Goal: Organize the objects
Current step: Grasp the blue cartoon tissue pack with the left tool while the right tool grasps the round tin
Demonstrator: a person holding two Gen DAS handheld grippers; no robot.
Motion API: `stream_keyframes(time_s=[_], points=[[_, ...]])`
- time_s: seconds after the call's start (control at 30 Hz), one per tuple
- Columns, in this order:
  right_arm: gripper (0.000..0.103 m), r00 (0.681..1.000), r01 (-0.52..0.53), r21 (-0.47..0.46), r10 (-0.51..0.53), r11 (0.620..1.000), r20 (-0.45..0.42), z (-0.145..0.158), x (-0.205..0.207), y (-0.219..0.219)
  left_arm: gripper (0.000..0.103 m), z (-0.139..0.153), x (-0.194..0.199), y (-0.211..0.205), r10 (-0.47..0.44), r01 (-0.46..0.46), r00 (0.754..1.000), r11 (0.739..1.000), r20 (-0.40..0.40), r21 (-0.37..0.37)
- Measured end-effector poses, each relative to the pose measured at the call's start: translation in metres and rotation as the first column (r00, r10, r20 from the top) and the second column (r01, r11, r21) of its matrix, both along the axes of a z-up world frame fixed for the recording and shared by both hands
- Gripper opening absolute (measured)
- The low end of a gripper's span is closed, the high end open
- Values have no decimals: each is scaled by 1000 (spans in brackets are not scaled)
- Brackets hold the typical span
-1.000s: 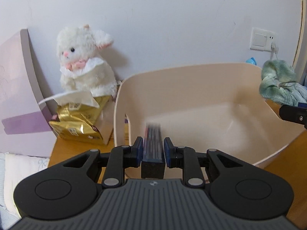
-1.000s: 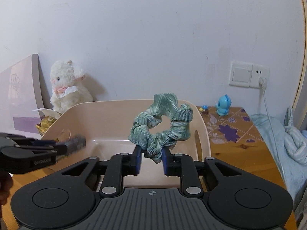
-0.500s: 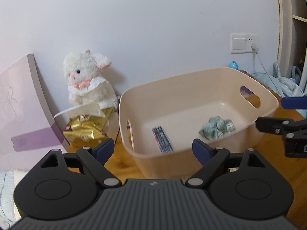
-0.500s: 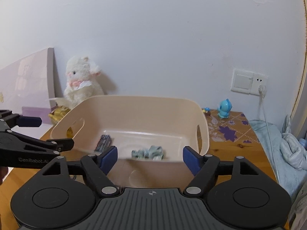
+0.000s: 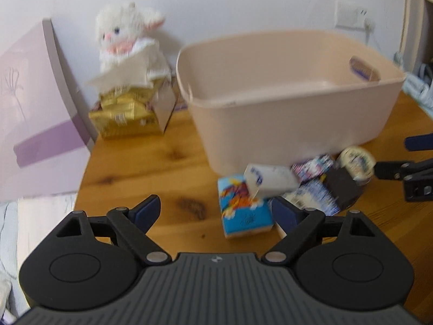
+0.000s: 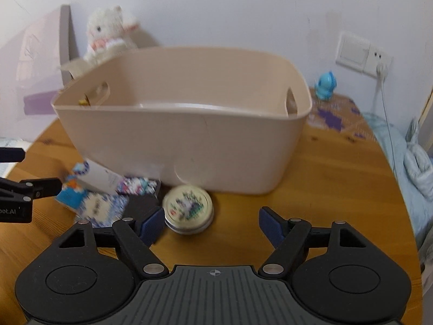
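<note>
A beige basket (image 5: 292,103) (image 6: 189,140) stands on the wooden table; its floor is hidden from this low angle. In front of it lies a small pile: a blue tissue pack (image 5: 243,211) (image 6: 69,196), a white box (image 5: 270,180) (image 6: 98,178), patterned packets (image 5: 314,166) (image 6: 135,185), a black item (image 5: 342,189) and a round tin (image 5: 356,161) (image 6: 188,207). My left gripper (image 5: 215,212) is open just short of the tissue pack. My right gripper (image 6: 211,223) is open, with the tin near its left finger. Both views are blurred.
A white plush rabbit (image 5: 130,35) sits behind a gold packet (image 5: 127,116), beside a leaning purple board (image 5: 35,103). A blue toy figure (image 6: 326,85) and a wall socket (image 6: 362,54) are at the back right. Bedding (image 6: 411,157) lies past the table's right edge.
Both grippers opened and dropped a dark pack and a green scrunchie into the basket. They then pulled back and came down in front of the basket, facing the pile.
</note>
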State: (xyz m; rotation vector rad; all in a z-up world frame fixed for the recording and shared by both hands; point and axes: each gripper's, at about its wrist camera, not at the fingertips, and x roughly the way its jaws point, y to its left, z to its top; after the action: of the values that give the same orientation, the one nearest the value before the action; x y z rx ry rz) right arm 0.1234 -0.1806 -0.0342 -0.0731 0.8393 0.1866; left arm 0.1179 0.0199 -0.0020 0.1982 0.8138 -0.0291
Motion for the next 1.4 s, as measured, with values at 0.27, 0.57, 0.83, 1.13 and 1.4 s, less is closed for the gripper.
stream_keyframes(time_s=[0.27, 0.57, 0.83, 1.13, 1.4], points=[[81, 998, 3, -8, -3, 1000, -66, -22, 11, 4, 90, -25, 11, 8, 21, -23, 999, 999, -48, -45], [84, 997, -13, -15, 12, 1000, -77, -34, 16, 13, 91, -42, 18, -1, 6, -9, 997, 999, -79, -35], [85, 998, -16, -6, 16, 1000, -55, -36, 15, 19, 91, -47, 30, 14, 52, -63, 995, 990, -83, -127], [59, 999, -41, 4, 41, 999, -29, -34, 8, 28, 68, -47, 29, 17, 37, -45, 998, 987, -54, -155], [49, 998, -50, 10, 50, 999, -36, -32, -6, 28, 47, -44, 18, 14, 22, -30, 998, 987, -50, -156]])
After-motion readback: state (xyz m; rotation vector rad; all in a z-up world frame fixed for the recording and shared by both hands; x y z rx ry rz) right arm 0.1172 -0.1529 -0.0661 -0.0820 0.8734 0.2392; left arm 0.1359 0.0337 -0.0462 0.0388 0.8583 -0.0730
